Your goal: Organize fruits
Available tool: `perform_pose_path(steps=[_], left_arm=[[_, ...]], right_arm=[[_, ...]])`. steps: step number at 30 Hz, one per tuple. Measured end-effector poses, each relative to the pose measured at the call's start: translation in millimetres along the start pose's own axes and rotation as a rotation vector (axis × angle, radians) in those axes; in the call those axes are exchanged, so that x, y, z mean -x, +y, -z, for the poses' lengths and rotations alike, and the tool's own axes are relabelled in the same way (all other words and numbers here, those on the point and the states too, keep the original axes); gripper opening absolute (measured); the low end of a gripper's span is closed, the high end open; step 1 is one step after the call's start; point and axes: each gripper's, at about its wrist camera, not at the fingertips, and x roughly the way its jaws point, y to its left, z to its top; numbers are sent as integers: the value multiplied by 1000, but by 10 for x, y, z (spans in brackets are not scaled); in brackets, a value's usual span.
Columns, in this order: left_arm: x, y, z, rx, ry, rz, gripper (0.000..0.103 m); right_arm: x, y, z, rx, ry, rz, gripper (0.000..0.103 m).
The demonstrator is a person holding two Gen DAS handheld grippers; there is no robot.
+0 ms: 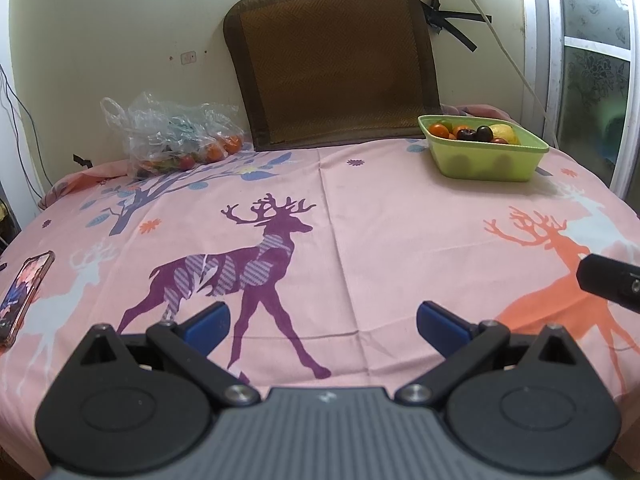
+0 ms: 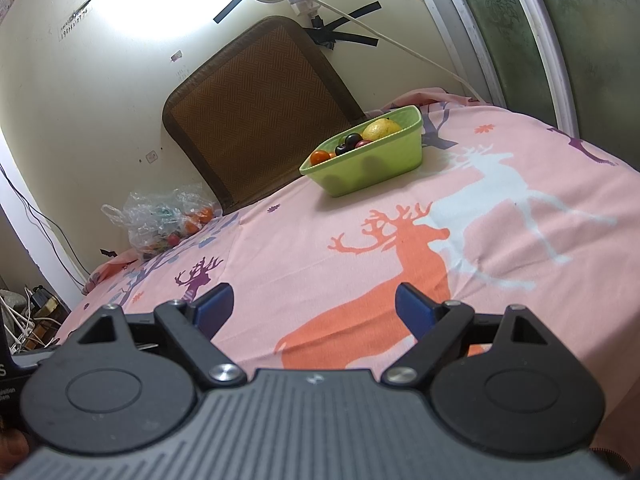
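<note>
A green bowl [image 1: 486, 162] [image 2: 374, 162] stands at the far right of the pink deer-print table, holding a lemon [image 1: 505, 133] [image 2: 380, 129], dark plums [image 1: 476, 133] [image 2: 350, 143] and small orange fruits [image 1: 439, 130] [image 2: 320, 157]. A clear plastic bag [image 1: 172, 132] [image 2: 160, 222] with more small fruits lies at the far left by the wall. My left gripper [image 1: 322, 326] hovers open over the near table, nothing between its blue pads. My right gripper [image 2: 316, 306] is open too, low over the orange deer, well short of the bowl.
A brown woven mat [image 1: 336, 68] [image 2: 256, 112] leans on the wall behind the table. A phone [image 1: 24, 288] lies at the left table edge. A white cable [image 1: 508, 44] [image 2: 400, 48] hangs from a power strip. Part of the other gripper [image 1: 610, 280] shows at the right.
</note>
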Motion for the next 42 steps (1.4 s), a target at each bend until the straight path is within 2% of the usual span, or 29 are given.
perform_pose_path(steps=[22, 34, 42], left_arm=[[-5, -6, -9, -4, 5, 0, 103], [115, -78, -12, -47, -73, -11, 103], [105, -85, -1, -56, -67, 6, 103]], right_arm=[[-1, 8, 11, 2, -2, 2, 90], [1, 8, 21, 2, -4, 3, 90], [4, 3, 17, 1, -6, 4, 90]])
